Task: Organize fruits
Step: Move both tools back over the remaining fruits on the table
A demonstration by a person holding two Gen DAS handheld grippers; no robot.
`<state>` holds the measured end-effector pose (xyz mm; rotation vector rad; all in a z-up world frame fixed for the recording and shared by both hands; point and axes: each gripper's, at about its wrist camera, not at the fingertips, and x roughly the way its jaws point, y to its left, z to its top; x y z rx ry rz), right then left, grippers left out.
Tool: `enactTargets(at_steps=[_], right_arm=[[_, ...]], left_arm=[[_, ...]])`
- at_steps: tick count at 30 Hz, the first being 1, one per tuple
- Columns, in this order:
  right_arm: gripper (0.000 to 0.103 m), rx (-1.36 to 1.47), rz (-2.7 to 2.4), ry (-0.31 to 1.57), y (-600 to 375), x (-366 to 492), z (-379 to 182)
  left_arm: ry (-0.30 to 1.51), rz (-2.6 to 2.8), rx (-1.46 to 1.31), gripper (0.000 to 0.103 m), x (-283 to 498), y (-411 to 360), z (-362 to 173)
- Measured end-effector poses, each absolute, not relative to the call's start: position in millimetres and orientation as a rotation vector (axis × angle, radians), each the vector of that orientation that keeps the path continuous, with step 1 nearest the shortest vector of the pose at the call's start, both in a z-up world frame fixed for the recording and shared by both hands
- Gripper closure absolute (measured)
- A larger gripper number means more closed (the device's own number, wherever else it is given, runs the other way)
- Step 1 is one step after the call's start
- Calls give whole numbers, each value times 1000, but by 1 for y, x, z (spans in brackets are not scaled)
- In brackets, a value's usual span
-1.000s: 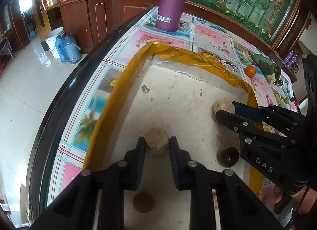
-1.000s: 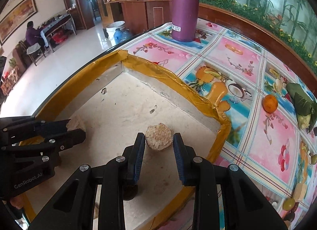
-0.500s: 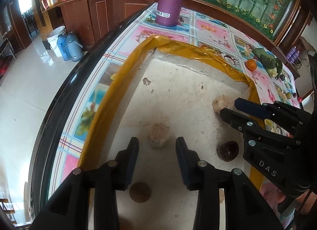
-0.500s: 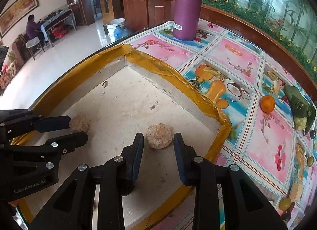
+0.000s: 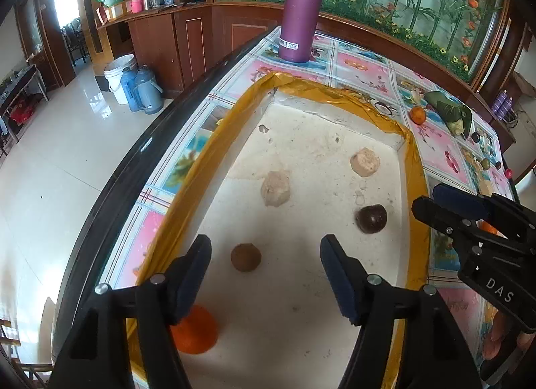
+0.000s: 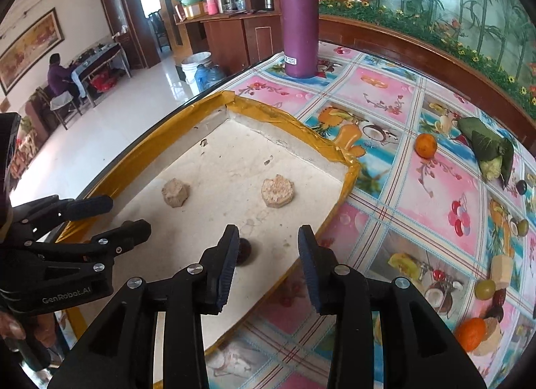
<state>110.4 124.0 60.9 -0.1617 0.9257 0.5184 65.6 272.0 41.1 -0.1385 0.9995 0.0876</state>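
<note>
A white tray (image 5: 415,168) rimmed in yellow tape lies on the fruit-print tablecloth. In it are a beige chunk (image 5: 275,188), a beige disc (image 5: 365,162), a dark round fruit (image 5: 371,218), a brown round fruit (image 5: 246,257) and an orange (image 5: 194,328). My left gripper (image 5: 266,271) hovers over the tray's near end with its jaws opening; the brown fruit lies untouched just beyond its fingers. My right gripper (image 6: 268,255) is also opening, with only tray floor between its pads. The disc (image 6: 277,192) lies ahead of it, and the dark fruit (image 6: 244,251) peeks from behind its left finger.
A tall purple flask (image 6: 299,20) stands past the tray's far corner. On the cloth to the right lie an orange (image 6: 425,145), a leaf-wrapped bundle (image 6: 489,151) and several small fruits (image 6: 485,288). The table's dark edge runs along the tray's left side, above tiled floor.
Both grippers have let go of the beige pieces and pulled back up from them. The left jaws have spread wide and the right jaws a little. More of the tray now shows.
</note>
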Motion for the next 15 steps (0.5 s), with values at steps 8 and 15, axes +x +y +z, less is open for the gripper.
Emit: enactTargets(at_steps=[8,15], right_arm=[[66,-159,487,903,92,72,68],[60,-117,412,915,45,49,67]], left_arm=[[932,115,-121,27,34,244,53],[915,96,-104,24,20,214,60]])
